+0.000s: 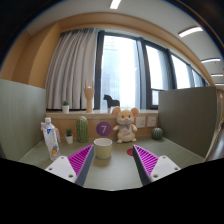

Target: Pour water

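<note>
While between tongs, pale squat cup.

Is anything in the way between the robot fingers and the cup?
Nothing visible is. The cup stands on the table just ahead of the open gripper, in line with the gap between its fingers. The plush toy sits beyond the cup.

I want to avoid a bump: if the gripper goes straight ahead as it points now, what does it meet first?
Most likely the pale cup, standing on the table just ahead of the open gripper. Exact depth is unclear.
</note>
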`<state>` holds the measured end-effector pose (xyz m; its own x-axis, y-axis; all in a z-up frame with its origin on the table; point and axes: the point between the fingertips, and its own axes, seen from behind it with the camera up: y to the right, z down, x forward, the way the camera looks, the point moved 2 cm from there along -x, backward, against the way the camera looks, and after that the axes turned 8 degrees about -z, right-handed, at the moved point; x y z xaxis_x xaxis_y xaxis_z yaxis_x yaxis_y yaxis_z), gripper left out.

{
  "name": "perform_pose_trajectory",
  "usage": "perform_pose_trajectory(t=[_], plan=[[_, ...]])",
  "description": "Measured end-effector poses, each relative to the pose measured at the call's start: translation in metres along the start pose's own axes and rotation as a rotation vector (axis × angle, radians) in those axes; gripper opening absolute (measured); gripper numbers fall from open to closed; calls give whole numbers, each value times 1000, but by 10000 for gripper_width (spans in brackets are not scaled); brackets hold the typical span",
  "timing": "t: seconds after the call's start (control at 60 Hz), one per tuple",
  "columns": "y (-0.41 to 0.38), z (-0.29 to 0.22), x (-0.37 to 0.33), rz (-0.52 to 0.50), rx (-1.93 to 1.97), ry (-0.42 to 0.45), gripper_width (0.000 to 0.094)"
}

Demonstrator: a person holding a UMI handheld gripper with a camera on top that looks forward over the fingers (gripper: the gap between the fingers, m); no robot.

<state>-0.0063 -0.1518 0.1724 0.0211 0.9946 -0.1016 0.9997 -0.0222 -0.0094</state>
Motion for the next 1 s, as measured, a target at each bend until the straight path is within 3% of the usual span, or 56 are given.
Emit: perform_pose_trajectory(t=[0.25,0.5,1.0], plan=[[-109,43,29,-165,-21,-70,790],[-205,48,62,-301,-22,-53,797],[-280,30,178,-369,7,-17,797]])
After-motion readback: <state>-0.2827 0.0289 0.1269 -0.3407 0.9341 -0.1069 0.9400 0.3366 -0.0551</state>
